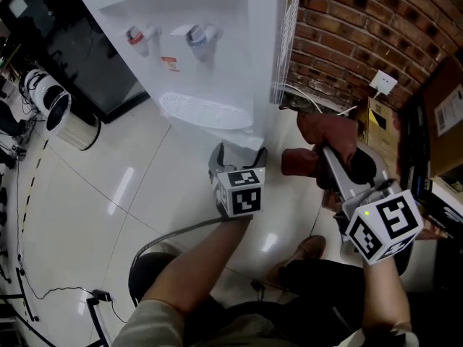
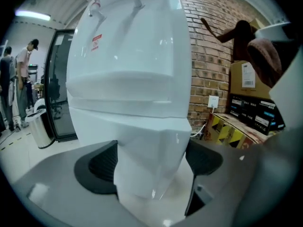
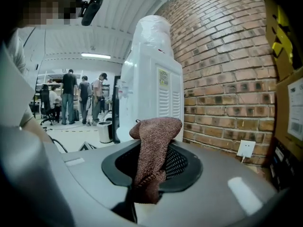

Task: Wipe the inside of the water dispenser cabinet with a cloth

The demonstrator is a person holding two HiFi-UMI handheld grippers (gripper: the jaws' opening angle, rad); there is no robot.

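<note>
In the head view, the white water dispenser [image 1: 210,49] is seen from above, next to a brick wall [image 1: 362,27]. The left gripper [image 1: 237,154] is held just in front of the lower cabinet [image 1: 242,137], with its jaws wide apart. The right gripper [image 1: 322,154] is held off to the side, and a brown cloth [image 1: 329,129] is bunched at its tip. The inside of the cabinet is not shown, so the door is judged to be shut.

In the left gripper view, the jaws are seen spread wide, and the gap between them is filled by the white front of the cabinet; no pad is seen pressing on it, and whether it is touched cannot be told. The taps [image 2: 96,9] are shown from below here, which the head view does not give.

In the right gripper view, the jaws are seen drawn in narrow and pinched on the cloth, which stands up and flops over. The side of the dispenser and some people [image 3: 83,98] far behind are shown only here.

The cloth is judged to be soft, light and floppy; it is best held by a bunched part, so that a loose bit is left for wiping. The door is judged to be stiff and smooth, and best taken by its edge.
</note>
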